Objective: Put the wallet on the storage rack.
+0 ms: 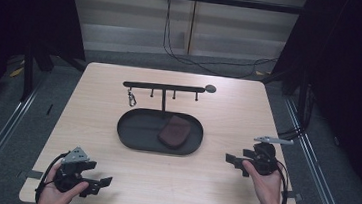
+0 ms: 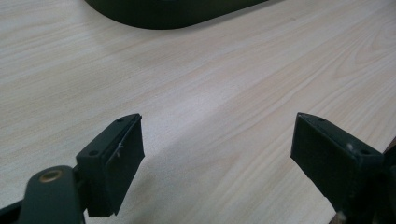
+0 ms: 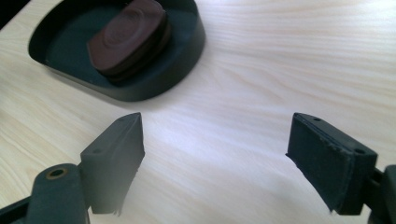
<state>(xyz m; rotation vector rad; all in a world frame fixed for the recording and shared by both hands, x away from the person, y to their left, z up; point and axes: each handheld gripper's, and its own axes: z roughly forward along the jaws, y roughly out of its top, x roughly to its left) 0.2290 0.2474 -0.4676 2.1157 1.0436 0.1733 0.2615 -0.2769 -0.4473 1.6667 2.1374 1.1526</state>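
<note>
We start from the table (image 1: 119, 96), where the black oval tray (image 1: 130, 140) sits mid-way, under a hook rack (image 1: 164, 87) with a key clip (image 1: 131, 98) hanging at its left end. In the tray's right half lies the brown pouch (image 1: 174, 131) — the thing we judge ourselves to be going for. The right gripper (image 1: 236, 162) rests near the table's right edge, well apart from the tray; the left gripper (image 1: 98, 184) sits at the near left corner. Both have jaws spread wide and hold nothing.

To do the reach well, we come in with the right gripper — its own view already faces the pouch (image 3: 128, 37) — clear the tray wall (image 3: 187, 51), and straddle the pouch across its narrow side before closing.
</note>
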